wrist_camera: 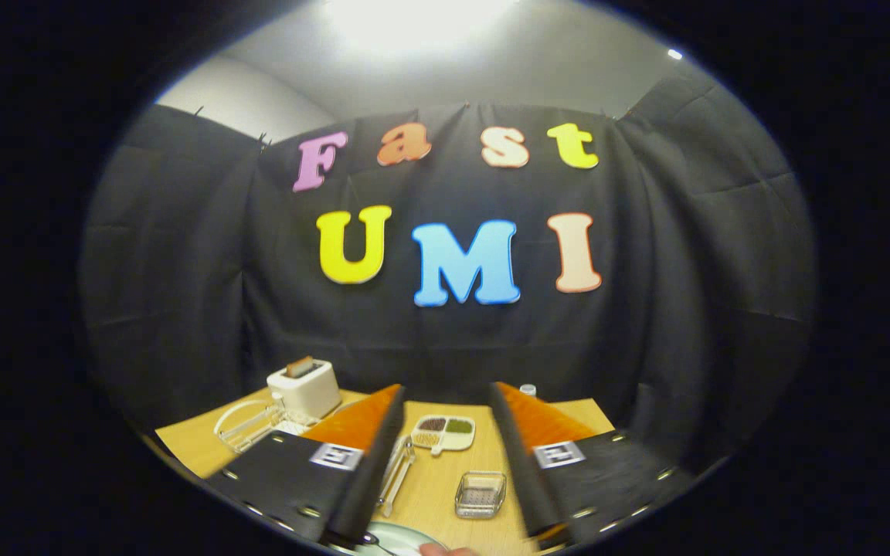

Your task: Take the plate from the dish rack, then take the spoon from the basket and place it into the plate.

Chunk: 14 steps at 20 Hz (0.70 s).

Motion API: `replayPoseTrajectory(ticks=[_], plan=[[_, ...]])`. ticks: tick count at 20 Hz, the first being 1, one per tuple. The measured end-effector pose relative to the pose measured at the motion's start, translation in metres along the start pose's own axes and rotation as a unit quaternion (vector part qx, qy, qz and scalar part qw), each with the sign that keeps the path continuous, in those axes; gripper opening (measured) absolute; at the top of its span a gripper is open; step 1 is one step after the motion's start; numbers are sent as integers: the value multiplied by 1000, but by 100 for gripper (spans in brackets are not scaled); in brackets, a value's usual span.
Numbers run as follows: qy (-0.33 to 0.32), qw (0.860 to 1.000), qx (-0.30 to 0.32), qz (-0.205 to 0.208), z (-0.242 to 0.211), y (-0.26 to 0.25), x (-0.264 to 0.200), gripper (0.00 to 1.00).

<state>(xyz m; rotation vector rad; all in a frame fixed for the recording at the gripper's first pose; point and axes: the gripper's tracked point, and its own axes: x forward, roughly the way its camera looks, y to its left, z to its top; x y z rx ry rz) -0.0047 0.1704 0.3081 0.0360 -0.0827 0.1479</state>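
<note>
The plate (pixel 395 538) lies on the tabletop (pixel 437 483), low between the jaws, which stand apart and hold nothing. A spoon (pixel 375 543) already seems to rest on the plate. The job looks almost finished. The dish rack (pixel 248 425) sits far behind the plate.

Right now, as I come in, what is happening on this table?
A person holds a hand-carried gripper above a wooden table; its tongs stand open and grip nothing. Between the fingers, close below, lies a pale round plate with a dark spoon on it, and a fingertip shows beside the plate's rim. Ahead sit a small clear glass box, a pair of clear plastic tongs-like utensils, and a white divided dish of grains. Further left stand a white toaster and a clear wire rack.
</note>
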Motion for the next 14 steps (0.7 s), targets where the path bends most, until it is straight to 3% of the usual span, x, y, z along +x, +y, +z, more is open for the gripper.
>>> replayPoseTrajectory(ticks=[2, 14], plan=[[-12, 1000, 3, -23, 7, -20, -8, 95], [18, 999, 18, -34, -58, -93, 3, 96]])
